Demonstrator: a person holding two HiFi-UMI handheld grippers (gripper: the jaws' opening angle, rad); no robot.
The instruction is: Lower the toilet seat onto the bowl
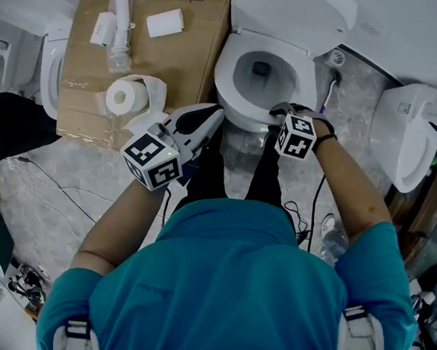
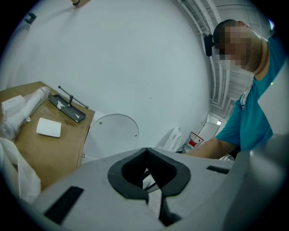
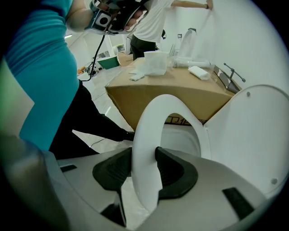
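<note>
Two risks stand out. The right hand-held gripper (image 3: 143, 171) holds the seat (image 1: 225, 75) by its rim at about 5 o'clock, low over the bowl (image 1: 275, 87) (whether it rests there yet I cannot tell). The smooth plastic could slip free and slam down, or the lower jaw could be pinched beneath it. The left hand-held gripper (image 2: 145, 198), at 7 o'clock from the bowl, is closed on nothing.

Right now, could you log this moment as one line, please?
right gripper: on white plastic toilet seat; left gripper: shut, empty; white lid: raised
</note>
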